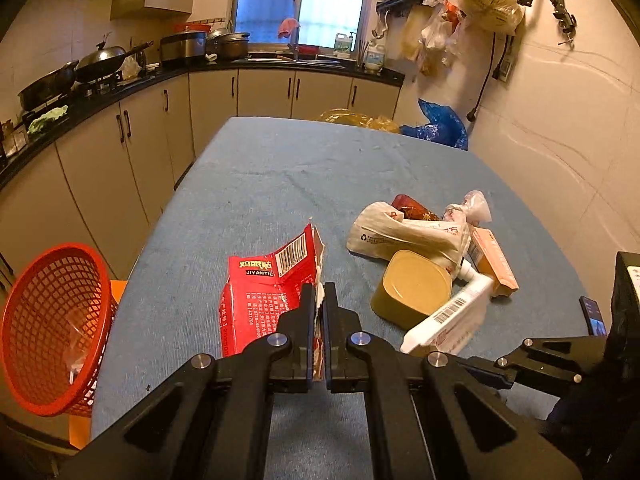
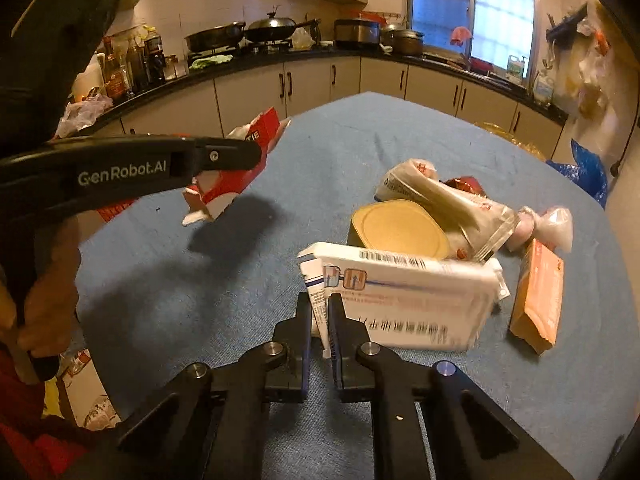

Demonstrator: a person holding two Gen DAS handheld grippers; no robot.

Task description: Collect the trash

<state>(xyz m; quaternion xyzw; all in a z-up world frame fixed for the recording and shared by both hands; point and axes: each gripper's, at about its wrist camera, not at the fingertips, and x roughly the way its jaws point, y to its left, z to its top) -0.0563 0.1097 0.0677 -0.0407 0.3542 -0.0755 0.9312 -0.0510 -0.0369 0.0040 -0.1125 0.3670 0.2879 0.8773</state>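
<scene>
Over a blue-clothed kitchen table (image 1: 260, 184), the left gripper (image 1: 319, 292) clamps a torn red carton (image 1: 260, 292). The right gripper (image 2: 320, 308) pinches a white box (image 2: 408, 296) beside a red basket (image 1: 52, 328).

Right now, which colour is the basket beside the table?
Red. The basket is a red plastic mesh, seen best in the left wrist view, left of the table.
</scene>
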